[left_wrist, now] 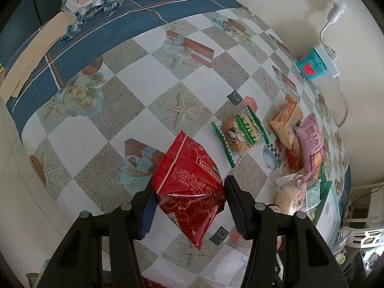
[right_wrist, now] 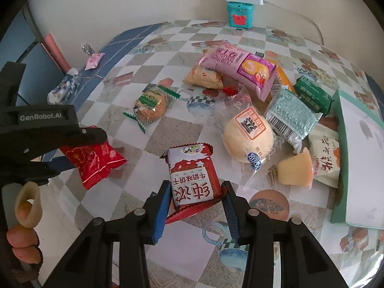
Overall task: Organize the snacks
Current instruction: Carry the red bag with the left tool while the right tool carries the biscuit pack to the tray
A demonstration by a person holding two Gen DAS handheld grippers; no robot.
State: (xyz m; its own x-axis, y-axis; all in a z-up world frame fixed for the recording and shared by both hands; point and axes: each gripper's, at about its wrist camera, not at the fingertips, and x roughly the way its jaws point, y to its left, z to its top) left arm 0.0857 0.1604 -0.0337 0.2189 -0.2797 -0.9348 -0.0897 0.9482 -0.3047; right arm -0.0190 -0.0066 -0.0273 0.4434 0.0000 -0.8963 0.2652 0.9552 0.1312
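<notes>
Left gripper [left_wrist: 188, 193] is pinching red pack [left_wrist: 189, 180]; right gripper [right_wrist: 195, 198] is clamping biscuit pack [right_wrist: 192, 177]. Squeezing lightly, lifting both clear of table [right_wrist: 168, 129].

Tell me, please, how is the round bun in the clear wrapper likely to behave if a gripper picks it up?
The round bun looks soft and puffy, so it would probably squash under a firm squeeze. Its clear wrapper sits loose and crinkled around it, so the film may slip or bunch between the fingers. It seems light for its size and, being domed, might rock if nudged.
</notes>
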